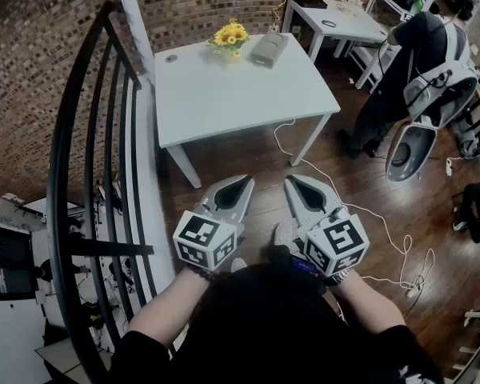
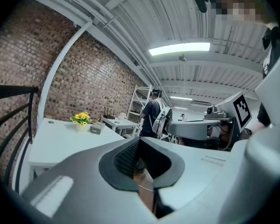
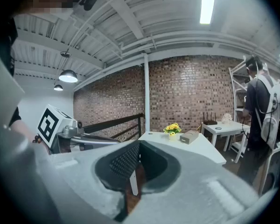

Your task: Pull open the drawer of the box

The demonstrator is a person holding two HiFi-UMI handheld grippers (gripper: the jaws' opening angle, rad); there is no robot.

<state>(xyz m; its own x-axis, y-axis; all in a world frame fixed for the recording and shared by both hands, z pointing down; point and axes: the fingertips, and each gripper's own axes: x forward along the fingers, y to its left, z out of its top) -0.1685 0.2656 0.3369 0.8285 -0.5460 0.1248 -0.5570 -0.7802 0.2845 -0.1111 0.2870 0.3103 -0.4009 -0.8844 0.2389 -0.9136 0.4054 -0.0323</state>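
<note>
We are at the approach, and nothing has been touched yet. The white surface [image 1: 240, 94] stands ahead of us across a stretch of wooden floor. The small grey box [image 1: 266, 49] sits at its far edge, toward the far right corner, just beside a pot of yellow flowers [image 1: 230, 35]. From here we cannot tell which face holds the drawer, nor whether it has a pull.

Both tools hang low, close to our body and side by side, well apart from the surface. The left hand-held gripper [image 1: 244, 181] is clenched on nothing, its jaw tips meeting with only floor showing behind them. The right hand-held gripper [image 1: 292, 181] is clenched and empty in the same way.

We judge that the next move is to walk up to the near edge and reach across, or to go round to the right edge, which lies nearer the box. One tool must then release to take the drawer front. The other may need to brace the box, which looks light enough to slide.

A black railing [image 1: 80, 134] hems us in on the left. On the right, another person [image 1: 420, 62] stands near a second white table [image 1: 344, 22]. A white cable [image 1: 336, 190] trails over the floor by the surface's right leg, and we could catch a foot on it.
</note>
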